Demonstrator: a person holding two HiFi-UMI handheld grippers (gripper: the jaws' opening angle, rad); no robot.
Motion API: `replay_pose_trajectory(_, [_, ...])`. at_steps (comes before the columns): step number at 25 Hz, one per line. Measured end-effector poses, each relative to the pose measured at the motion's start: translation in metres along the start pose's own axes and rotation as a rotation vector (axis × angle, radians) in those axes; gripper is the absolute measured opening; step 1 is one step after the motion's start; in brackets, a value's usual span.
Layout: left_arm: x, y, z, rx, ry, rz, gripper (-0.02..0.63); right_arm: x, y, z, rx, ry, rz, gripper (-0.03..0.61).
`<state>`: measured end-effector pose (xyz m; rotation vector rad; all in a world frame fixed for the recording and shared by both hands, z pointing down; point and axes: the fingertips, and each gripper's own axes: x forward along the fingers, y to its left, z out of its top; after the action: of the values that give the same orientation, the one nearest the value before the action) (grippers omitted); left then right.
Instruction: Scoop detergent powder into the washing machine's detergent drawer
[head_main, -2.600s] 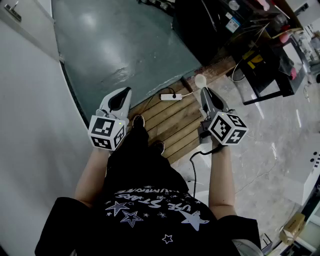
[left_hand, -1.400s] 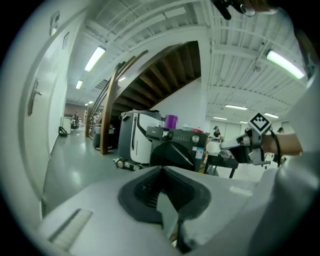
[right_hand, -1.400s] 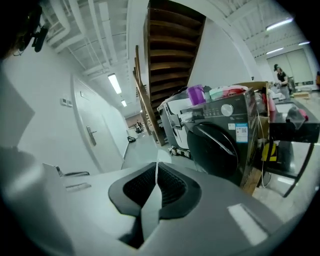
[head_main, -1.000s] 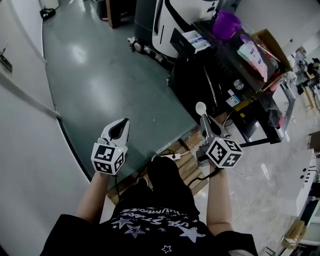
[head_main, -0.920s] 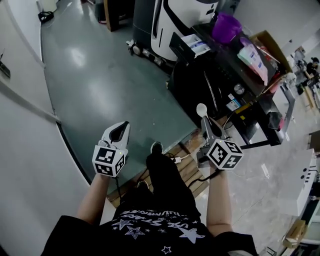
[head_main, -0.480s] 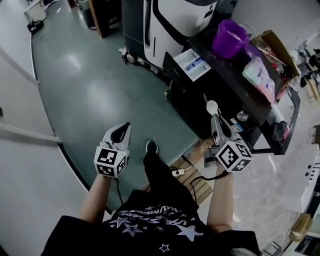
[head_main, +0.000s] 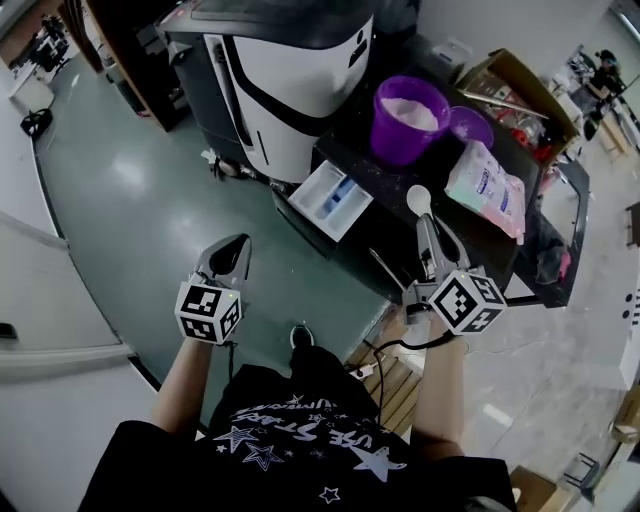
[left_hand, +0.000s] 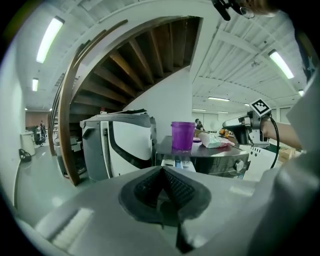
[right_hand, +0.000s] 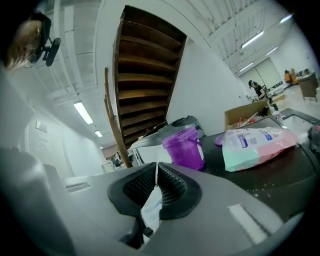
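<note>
The white and black washing machine (head_main: 285, 75) stands ahead with its detergent drawer (head_main: 330, 198) pulled open. To its right, a purple bucket (head_main: 410, 118) of white powder sits on a black counter (head_main: 470, 235). My right gripper (head_main: 427, 222) is shut on a white spoon (head_main: 419, 200), whose bowl hangs over the counter edge in front of the bucket. In the right gripper view the spoon handle (right_hand: 151, 206) runs between the jaws, with the bucket (right_hand: 184, 148) beyond. My left gripper (head_main: 243, 241) is shut and holds nothing; it hovers over the floor, below and left of the drawer.
A pink and green detergent bag (head_main: 487, 185) and a purple lid (head_main: 470, 125) lie on the counter right of the bucket. A cardboard box (head_main: 520, 85) stands behind them. Green floor (head_main: 120, 190) spreads to the left; a wooden pallet (head_main: 395, 385) lies by the person's feet.
The person has walked toward the washing machine, so the machine, drawer and bucket are now close ahead. Both grippers keep their pose; the spoon stays held.
</note>
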<state>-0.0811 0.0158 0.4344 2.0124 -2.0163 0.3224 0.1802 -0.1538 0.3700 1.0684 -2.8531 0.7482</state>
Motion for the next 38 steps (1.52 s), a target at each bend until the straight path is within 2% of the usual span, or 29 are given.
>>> replay_pose_trajectory(6, [0.028, -0.008, 0.052, 0.029, -0.032, -0.060, 0.000, 0.004, -0.019, 0.038, -0.011, -0.024, -0.047, 0.037])
replay_pose_trajectory(13, [0.071, 0.022, 0.085, 0.054, -0.044, -0.123, 0.000, 0.038, -0.020, 0.084, -0.105, -0.065, -0.101, 0.037])
replay_pose_trajectory(16, [0.106, 0.036, 0.098, 0.048, -0.061, -0.183, 0.000, 0.060, -0.020, 0.103, -0.169, -0.065, -0.133, 0.037])
replay_pose_trajectory(21, [0.175, 0.054, 0.122, 0.059, -0.081, -0.320, 0.000, 0.103, -0.031, 0.119, -0.263, -0.010, -0.241, 0.037])
replay_pose_trajectory(25, [0.222, 0.062, 0.139, 0.081, -0.065, -0.445, 0.000, 0.142, -0.040, 0.125, -0.366, 0.114, -0.319, 0.037])
replay_pose_trajectory(29, [0.258, 0.065, 0.149, 0.069, -0.036, -0.564, 0.000, 0.172, -0.051, 0.126, -0.466, 0.260, -0.381, 0.037])
replay_pose_trajectory(38, [0.307, 0.067, 0.160, 0.089, -0.011, -0.712, 0.000, 0.223, -0.082, 0.113, -0.791, 0.752, -0.472, 0.037])
